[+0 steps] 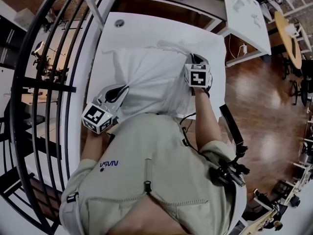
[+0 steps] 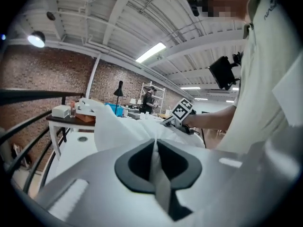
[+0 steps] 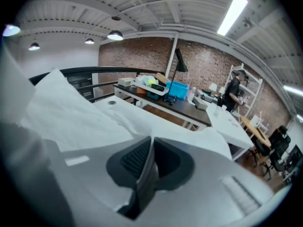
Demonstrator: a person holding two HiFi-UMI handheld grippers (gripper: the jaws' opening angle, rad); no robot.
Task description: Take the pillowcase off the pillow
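The pillowcase point(image 1: 151, 77), white and still on its pillow, is seen lying on the white table point(image 1: 146, 28). Its far edge is turned toward the table's far end and its near end is hidden under the person's torso, so the long axis cannot be settled. The left gripper point(image 1: 117, 93) is clamped on cloth at the near left side, and the right gripper point(image 1: 194, 58) at the right side, farther out. Only the left gripper view shows the thin fold pinched between the dark pads point(image 2: 137, 162), with the right gripper's marker cube point(image 2: 182, 110) across the bunched cloth. In the right gripper view, the jaws are shown closed on a fold, and a raised corner point(image 3: 54, 79) is seen.
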